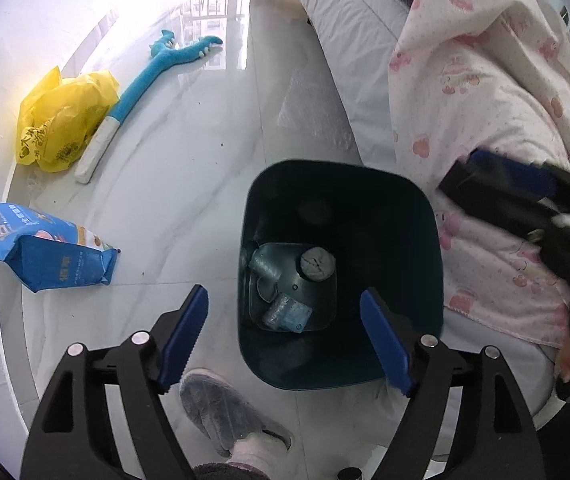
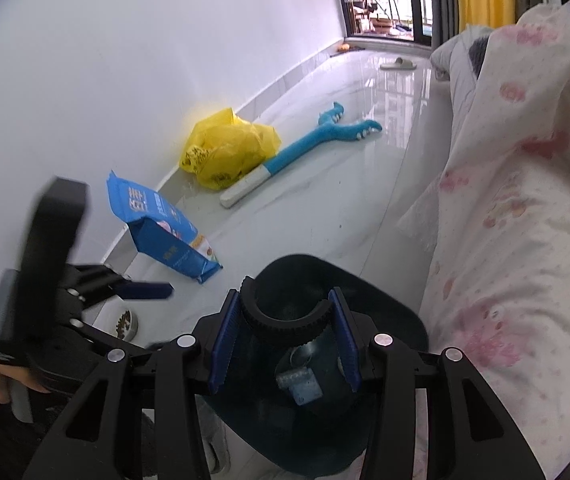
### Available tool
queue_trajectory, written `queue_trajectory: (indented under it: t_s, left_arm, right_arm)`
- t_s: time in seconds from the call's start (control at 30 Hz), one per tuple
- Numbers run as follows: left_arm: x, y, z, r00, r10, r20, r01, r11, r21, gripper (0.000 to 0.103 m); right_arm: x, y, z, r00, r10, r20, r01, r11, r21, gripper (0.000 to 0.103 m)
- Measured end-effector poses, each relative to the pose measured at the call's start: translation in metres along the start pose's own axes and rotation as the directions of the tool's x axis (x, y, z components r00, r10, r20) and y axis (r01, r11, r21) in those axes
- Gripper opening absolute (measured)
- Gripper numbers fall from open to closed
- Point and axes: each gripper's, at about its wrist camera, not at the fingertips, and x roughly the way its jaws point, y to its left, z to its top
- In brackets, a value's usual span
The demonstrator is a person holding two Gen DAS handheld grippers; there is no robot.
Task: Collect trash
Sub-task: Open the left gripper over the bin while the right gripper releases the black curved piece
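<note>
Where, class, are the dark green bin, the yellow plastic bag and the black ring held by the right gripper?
dark green bin point(image 1: 425, 216): left wrist view, rim.
yellow plastic bag point(image 1: 61, 124): left wrist view, crumpled middle.
black ring point(image 2: 285, 326): right wrist view, ridged outer edge.

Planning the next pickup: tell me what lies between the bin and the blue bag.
Only bare floor between bin and blue bag, seen in both views.

Floor: blue plush toy point(image 1: 153, 80) lying flat.
Near window: slipper point(image 2: 399, 65), blurred.
Bed: pink-print quilt point(image 1: 481, 120), perhaps rumpled.
</note>
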Motion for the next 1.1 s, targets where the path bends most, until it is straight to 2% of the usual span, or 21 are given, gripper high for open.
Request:
queue_trajectory:
  t_s: [0.3,0.57,0.73,0.83,0.93,1.1]
  left_arm:
    - [-0.040,0.007,0.004,0.990,0.000,0.141,-0.002,1.000,0.010,0.086]
    - [-0.072,0.006,0.007,0.962,-0.019,0.272,0.010,0.999,0.033,0.088]
    - [-0.093,-0.002,0.009,0.931,0.016,0.365,-0.047,0.996,0.077,0.088]
    - [-0.106,-0.005,0.010,0.912,0.009,0.410,-0.051,0.995,0.091,0.088]
    - [-0.118,-0.012,0.011,0.891,0.003,0.455,-0.058,0.993,0.106,0.088]
    - [-0.134,-0.029,0.011,0.854,-0.021,0.520,-0.055,0.990,0.130,0.088]
  right_arm:
    - [0.036,0.005,-0.010,0.995,-0.006,-0.099,0.006,1.000,0.004,0.046]
    - [0.067,0.012,-0.021,0.982,-0.007,-0.191,0.005,1.000,-0.010,0.046]
    - [0.077,0.017,-0.029,0.969,-0.020,-0.245,0.012,0.999,-0.034,0.047]
    - [0.079,0.017,-0.033,0.965,-0.017,-0.262,0.009,0.999,-0.032,0.048]
    - [0.080,0.018,-0.037,0.958,-0.002,-0.287,-0.006,1.000,-0.025,0.061]
    - [0.068,0.020,-0.039,0.964,0.002,-0.266,-0.013,0.999,-0.039,0.062]
